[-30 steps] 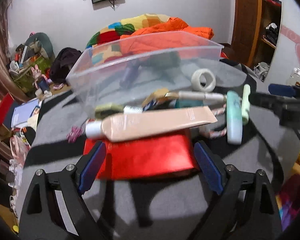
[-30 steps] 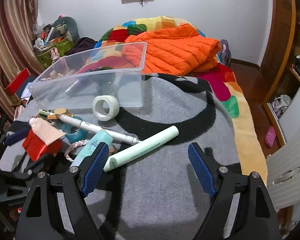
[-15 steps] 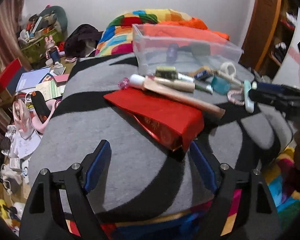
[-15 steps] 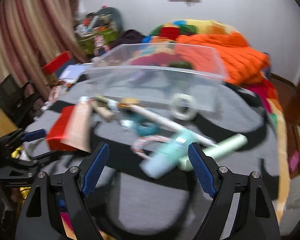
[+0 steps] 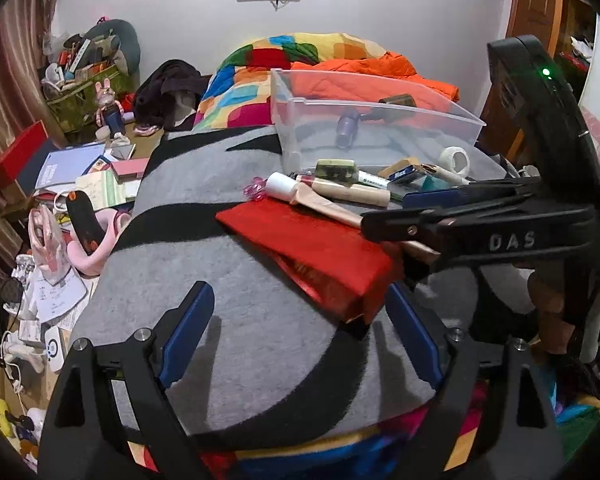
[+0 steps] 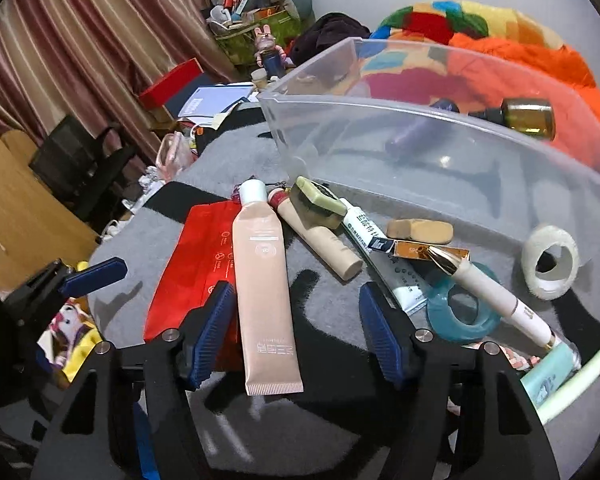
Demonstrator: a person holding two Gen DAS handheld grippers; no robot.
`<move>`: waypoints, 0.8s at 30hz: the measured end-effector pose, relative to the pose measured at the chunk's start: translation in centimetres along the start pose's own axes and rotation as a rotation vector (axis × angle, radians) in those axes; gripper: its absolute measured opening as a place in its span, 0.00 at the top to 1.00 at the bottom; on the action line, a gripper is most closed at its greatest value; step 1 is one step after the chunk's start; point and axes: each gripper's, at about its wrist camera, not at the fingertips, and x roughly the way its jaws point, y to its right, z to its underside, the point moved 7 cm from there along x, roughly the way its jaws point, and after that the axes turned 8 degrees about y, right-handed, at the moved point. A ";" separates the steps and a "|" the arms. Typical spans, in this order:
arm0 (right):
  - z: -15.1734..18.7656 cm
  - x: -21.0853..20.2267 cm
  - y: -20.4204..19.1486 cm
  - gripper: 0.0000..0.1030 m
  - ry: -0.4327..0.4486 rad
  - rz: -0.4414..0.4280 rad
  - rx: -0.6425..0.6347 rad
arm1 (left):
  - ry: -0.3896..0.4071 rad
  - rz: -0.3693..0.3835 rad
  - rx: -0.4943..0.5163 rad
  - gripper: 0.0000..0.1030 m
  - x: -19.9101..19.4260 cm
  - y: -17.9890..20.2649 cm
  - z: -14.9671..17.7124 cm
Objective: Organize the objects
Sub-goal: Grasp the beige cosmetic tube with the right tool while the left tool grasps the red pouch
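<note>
1. Right gripper point(image 6: 296, 332): jaws spread wide, straddling the lower end of the pink tube point(image 6: 265, 276); no contact seen.
2. Pink tube lies partly on the red packet point(image 6: 196, 264), on the grey blanket point(image 6: 328, 360), near the clear bin point(image 6: 440, 160).
3. Left gripper point(image 5: 300, 338): jaws wide, holding nothing, at the red packet's near corner.

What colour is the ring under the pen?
Translucent teal ring, clearest in the right wrist view.

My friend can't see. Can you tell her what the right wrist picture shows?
The open right gripper straddles a pink tube lying partly on a red packet on a grey blanket. Behind sit more toiletries and a clear bin.
</note>
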 end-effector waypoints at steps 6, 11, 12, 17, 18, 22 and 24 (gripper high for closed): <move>0.5 -0.8 1.1 0.62 -0.002 0.006 -0.006 | -0.005 0.007 -0.028 0.11 0.5 0.0 -0.3; 0.9 -1.0 1.1 0.68 0.001 0.057 -0.057 | -0.035 0.024 -0.071 0.10 1.8 0.4 -0.7; 1.0 -1.0 0.9 0.68 0.003 0.069 -0.075 | -0.047 0.032 -0.092 0.10 2.3 0.5 -0.8; 1.7 -1.9 1.2 0.70 0.021 0.110 -0.106 | -0.069 0.034 -0.232 0.05 3.6 0.5 -1.6; 2.1 -2.4 1.5 0.70 0.026 0.108 -0.096 | -0.072 0.034 -0.269 0.05 3.8 0.4 -1.7; 3.6 -4.2 2.1 0.70 0.040 0.120 -0.083 | -0.110 0.044 -0.278 0.05 4.8 1.2 -1.6; 4.3 -5.0 2.3 0.70 0.044 0.125 -0.078 | -0.102 -0.008 -0.219 0.05 5.1 1.7 -1.4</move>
